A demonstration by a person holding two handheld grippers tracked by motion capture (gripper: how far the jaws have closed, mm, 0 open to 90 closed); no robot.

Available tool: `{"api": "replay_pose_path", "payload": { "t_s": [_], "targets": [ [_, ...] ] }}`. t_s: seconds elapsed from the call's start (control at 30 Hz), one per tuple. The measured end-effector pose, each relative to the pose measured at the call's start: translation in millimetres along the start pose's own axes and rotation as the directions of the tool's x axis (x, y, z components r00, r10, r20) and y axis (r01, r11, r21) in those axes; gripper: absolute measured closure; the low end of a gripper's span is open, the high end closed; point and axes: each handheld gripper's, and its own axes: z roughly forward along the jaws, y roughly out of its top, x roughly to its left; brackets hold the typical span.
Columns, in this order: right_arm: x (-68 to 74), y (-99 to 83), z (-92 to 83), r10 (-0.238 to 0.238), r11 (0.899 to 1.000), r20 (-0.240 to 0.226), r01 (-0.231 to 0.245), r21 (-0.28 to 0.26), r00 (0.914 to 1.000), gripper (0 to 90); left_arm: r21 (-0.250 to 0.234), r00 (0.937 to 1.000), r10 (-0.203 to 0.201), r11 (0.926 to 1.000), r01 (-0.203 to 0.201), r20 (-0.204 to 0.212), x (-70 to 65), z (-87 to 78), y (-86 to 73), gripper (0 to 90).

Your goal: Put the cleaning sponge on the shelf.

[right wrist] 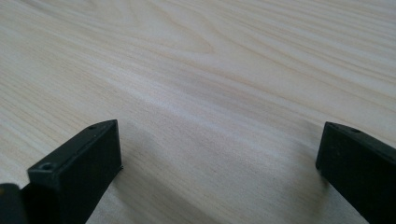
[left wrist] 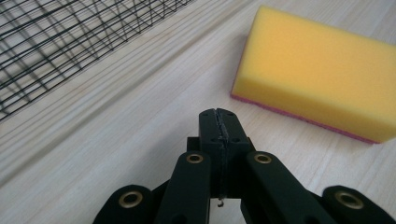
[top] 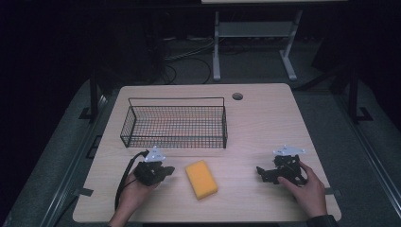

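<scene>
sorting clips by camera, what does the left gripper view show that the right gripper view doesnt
Left gripper view alone: a yellow sponge with a pink underside, lying flat beyond the left gripper, whose jaws are shut, and a black wire basket at upper left. Right gripper view alone: the right gripper with jaws wide open and nothing between them. Both: the pale wood-grain table under black jaws.

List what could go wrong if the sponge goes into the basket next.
1. The left tongs are shut beside the sponge; unless opened, they would likely push it away.
2. The basket has a tall wire wall facing the person; a low carry might snag there.
3. The right tongs are open over bare table.
</scene>
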Motion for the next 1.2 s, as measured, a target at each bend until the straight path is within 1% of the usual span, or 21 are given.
{"api": "replay_pose_path", "payload": {
  "t_s": [0.03, 0.2, 0.23, 0.47, 0.63, 0.9, 1.2],
  "targets": [
    [0.0, 0.0, 0.0, 0.0, 1.0, 0.0, 0.0, 0.0, 1.0, 0.0, 0.003, 1.0, 0.007, 1.0, -0.007, 0.003, -0.5, 1.1, 1.0, 89.7],
    [0.0, 0.0, 0.0, 0.0, 1.0, 0.0, 0.0, 0.0, 1.0, 0.0, 0.011, 0.9998, 0.015, 0.9998, -0.015, 0.016, -4.4, 6.7, 4.5, 89.7],
    [0.0, 0.0, 0.0, 0.0, 1.0, 0.0, 0.0, 0.0, 1.0, 0.0, 0.014, 0.9995, 0.026, 0.9996, -0.026, 0.02, -6.4, 9.8, 6.5, 89.7],
    [0.0, 0.0, 0.0, 0.0, 1.0, 0.0, 0.0, 0.0, 1.0, 0.0, 0.018, 0.9988, 0.037, 0.9991, -0.037, 0.032, -10.9, 17.2, 11.6, 89.7],
    [0.0, 0.0, 0.0, 0.0, 1.0, 0.0, 0.0, 0.0, 1.0, 0.0, 0.025, 0.9976, 0.053, 0.9982, -0.054, 0.044, -15.5, 24.0, 16.4, 89.7],
    [0.0, 0.0, 0.0, 0.0, 1.0, 0.0, 0.0, 0.0, 1.0, 0.0, 0.028, 0.9965, 0.066, 0.9973, -0.068, 0.052, -17.9, 31.0, 23.4, 89.7],
    [0.0, 0.0, 0.0, 0.0, 1.0, 0.0, 0.0, 0.0, 1.0, 0.0, 0.022, 0.9958, 0.07, 0.9972, -0.071, 0.059, -17.8, 38.7, 32.4, 89.7]
  ]
}}
